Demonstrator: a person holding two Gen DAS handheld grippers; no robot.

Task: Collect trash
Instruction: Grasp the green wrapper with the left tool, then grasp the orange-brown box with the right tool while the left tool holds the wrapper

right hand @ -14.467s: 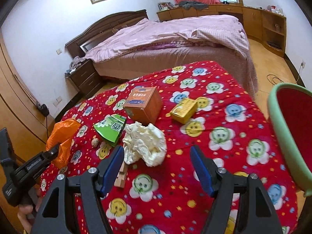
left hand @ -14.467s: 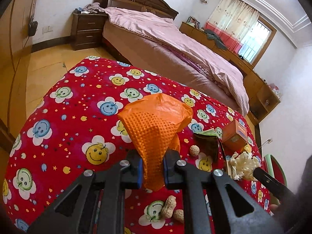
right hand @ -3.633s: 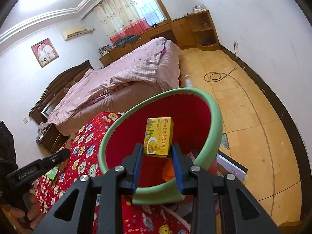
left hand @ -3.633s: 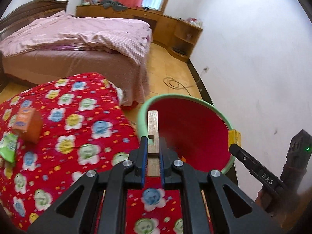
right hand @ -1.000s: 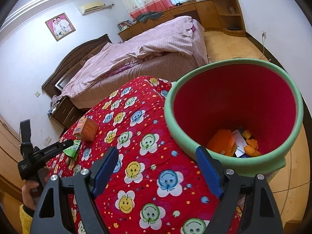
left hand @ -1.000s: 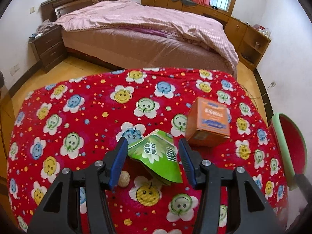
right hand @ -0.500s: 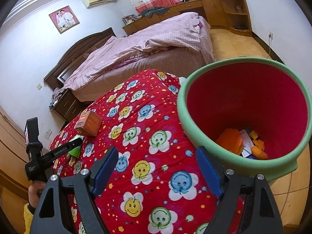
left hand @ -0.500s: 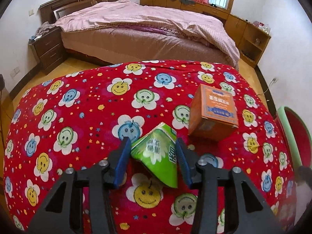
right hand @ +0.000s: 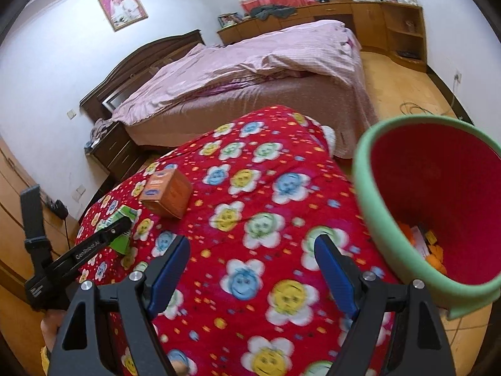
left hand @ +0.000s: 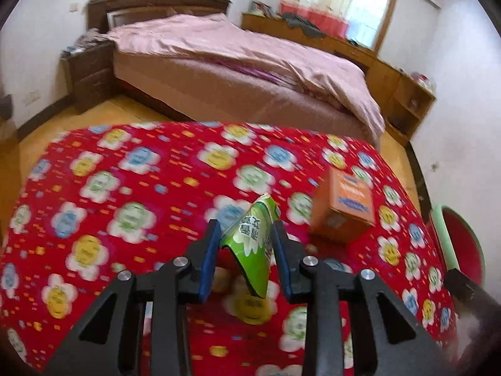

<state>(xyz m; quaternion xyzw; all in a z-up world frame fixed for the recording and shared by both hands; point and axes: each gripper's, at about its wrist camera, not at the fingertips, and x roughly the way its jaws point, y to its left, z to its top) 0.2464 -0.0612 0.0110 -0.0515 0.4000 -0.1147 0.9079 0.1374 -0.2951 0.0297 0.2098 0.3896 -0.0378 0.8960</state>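
A green folded drink packet [left hand: 253, 250] stands between the blue pads of my left gripper [left hand: 245, 224]. The jaws are closing and both pads press its sides, and it hangs tilted just above the red flower-print cloth [left hand: 141, 188]. An orange box [left hand: 344, 210] lies on the cloth to its right. In the right wrist view the same packet [right hand: 120, 216] and left gripper [right hand: 120, 227] are at far left, beyond the orange box [right hand: 167, 192]. My right gripper [right hand: 252, 247] is open with nothing between its fingers, over the cloth beside the green-rimmed red bin [right hand: 363, 169].
The bin holds orange scraps and paper [right hand: 429, 244]. A small blurred nut [left hand: 220, 279] lies under the left gripper. Behind the table are a bed with pink covers [left hand: 238, 62], a dark nightstand [right hand: 116, 153] and a cable on the wooden floor [right hand: 413, 108].
The left jaws have narrowed onto the green packet, which now stands squeezed and raised off the cloth. The right gripper has swung left, so the bin sits further right in its view.
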